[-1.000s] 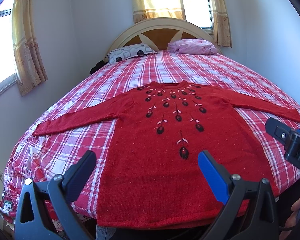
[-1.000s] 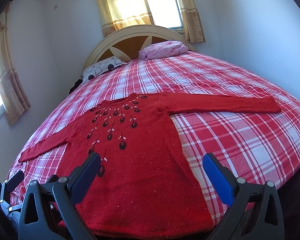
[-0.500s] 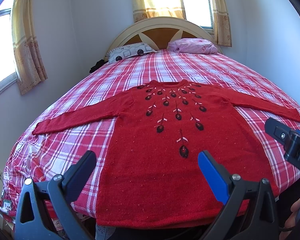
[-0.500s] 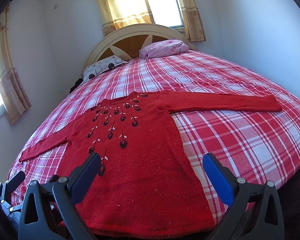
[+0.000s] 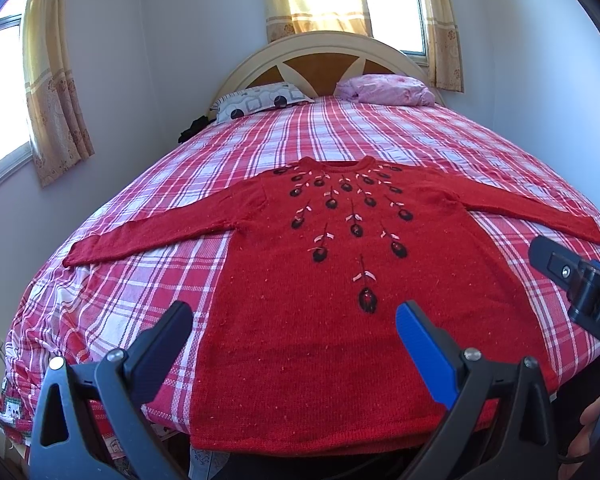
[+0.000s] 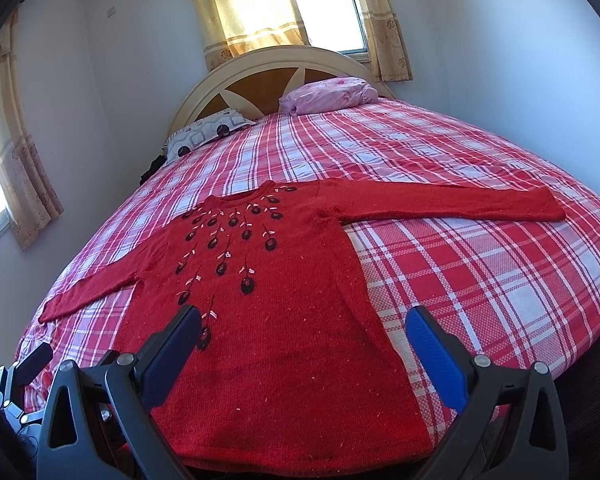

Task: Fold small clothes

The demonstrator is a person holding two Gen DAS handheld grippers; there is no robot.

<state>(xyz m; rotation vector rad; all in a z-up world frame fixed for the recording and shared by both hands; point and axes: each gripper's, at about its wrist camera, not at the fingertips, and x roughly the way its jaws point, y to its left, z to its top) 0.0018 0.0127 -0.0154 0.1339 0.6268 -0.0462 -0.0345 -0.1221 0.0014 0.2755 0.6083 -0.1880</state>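
Hovering off the bed's [image 5: 148, 184] foot edge, I hold my left tool [image 5: 294, 334] and right tool [image 6: 304, 336] with jaws spread wide and empty above the red sweater [image 5: 340, 300], lying flat, sleeves outstretched, hem at that edge.

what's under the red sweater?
The red sweater lies flat, sleeves spread, on the plaid bedspread, which shows all around it. The part of the bedspread beneath the sweater is covered, so anything there is hidden. Nothing lies on top; both grippers are open above the hem.
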